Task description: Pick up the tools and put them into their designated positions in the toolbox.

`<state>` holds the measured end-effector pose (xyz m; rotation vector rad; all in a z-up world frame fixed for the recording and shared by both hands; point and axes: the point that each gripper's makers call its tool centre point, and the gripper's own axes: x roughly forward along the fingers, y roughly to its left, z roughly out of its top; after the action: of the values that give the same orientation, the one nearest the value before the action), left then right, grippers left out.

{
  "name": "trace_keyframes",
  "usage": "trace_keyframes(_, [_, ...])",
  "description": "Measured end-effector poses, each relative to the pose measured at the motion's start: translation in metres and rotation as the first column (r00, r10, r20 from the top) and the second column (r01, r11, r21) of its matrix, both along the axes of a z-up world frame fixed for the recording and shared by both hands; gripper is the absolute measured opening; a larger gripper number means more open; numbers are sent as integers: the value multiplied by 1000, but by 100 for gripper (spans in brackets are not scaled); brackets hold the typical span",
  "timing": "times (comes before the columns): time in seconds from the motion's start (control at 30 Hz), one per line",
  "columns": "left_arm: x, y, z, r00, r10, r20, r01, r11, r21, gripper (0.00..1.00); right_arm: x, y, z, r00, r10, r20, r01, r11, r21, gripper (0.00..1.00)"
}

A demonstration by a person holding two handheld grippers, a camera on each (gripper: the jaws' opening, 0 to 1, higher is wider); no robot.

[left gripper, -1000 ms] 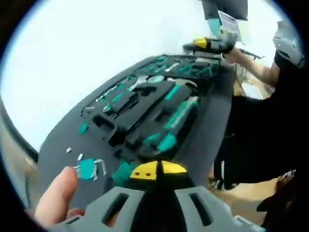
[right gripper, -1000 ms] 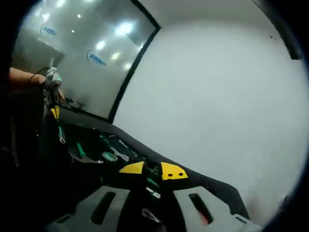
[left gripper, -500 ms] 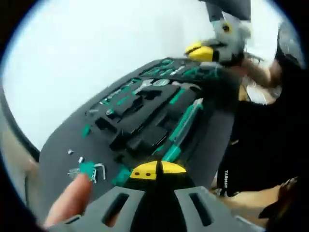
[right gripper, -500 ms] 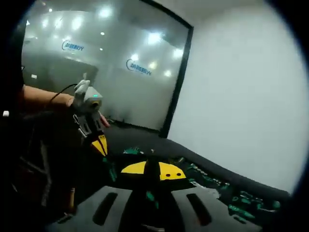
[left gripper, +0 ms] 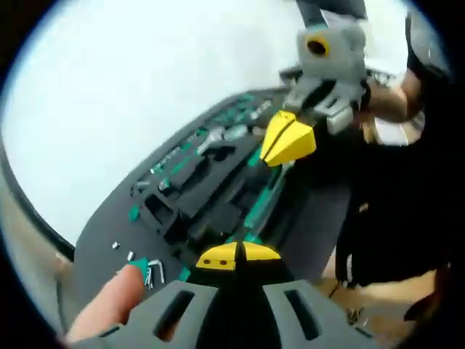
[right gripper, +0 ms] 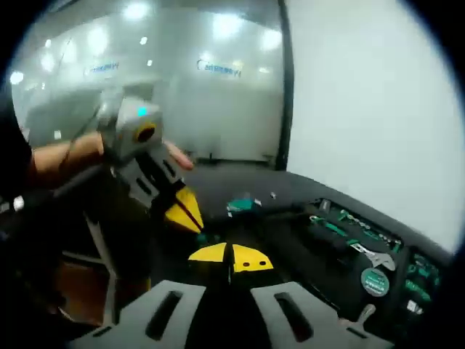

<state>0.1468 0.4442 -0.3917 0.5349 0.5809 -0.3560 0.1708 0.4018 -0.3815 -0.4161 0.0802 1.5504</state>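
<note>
The open black toolbox (left gripper: 207, 178) lies on a dark table (left gripper: 98, 233), with green-handled tools in its slots. A green holder of hex keys (left gripper: 147, 270) lies loose on the table near my left gripper (left gripper: 237, 256), whose yellow tips are shut on nothing. My right gripper (left gripper: 288, 139) hangs over the toolbox's right side, tips together. In the right gripper view, my right gripper (right gripper: 231, 257) is shut and empty above the box's near end. The left gripper (right gripper: 183, 209) comes in from the left. A wrench (right gripper: 372, 251) and a round green tape measure (right gripper: 375, 280) sit in the toolbox (right gripper: 320, 254).
A person in black clothes (left gripper: 396, 189) stands at the table's right edge. A finger (left gripper: 109, 305) shows beside my left gripper. A small green piece (right gripper: 240, 205) lies on the table beyond the box. A white wall (right gripper: 378, 109) and a glass partition (right gripper: 182, 80) stand behind.
The right gripper has swung from the far end of the toolbox toward the left gripper and now hangs over the box's middle. Both views have turned with the hands.
</note>
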Motion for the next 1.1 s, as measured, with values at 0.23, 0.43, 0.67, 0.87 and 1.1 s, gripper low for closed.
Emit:
trace_keyframes(0.23, [7, -2, 15, 999, 34, 31, -30, 994, -105, 0, -10, 0, -2, 995, 69, 67, -66, 997, -38, 0])
trace_keyframes(0.43, [7, -8, -1, 1000, -10, 19, 11, 999, -51, 0, -6, -2, -6, 992, 117, -50, -119, 992, -34, 0])
trace_keyframes(0.67, [-2, -13, -7, 998, -40, -52, 40, 999, -2, 0, -7, -4, -13, 993, 114, 32, -111, 990, -82, 0])
trace_keyframes(0.87, [6, -15, -8, 998, -37, -43, 37, 999, 5, 0, -15, -2, -11, 981, 176, -83, -178, 984, -14, 0])
trace_keyframes(1.1, [13, -8, 24, 980, 141, 137, -102, 960, -259, 0, 65, -59, 34, 946, -84, -312, 115, 990, 84, 0])
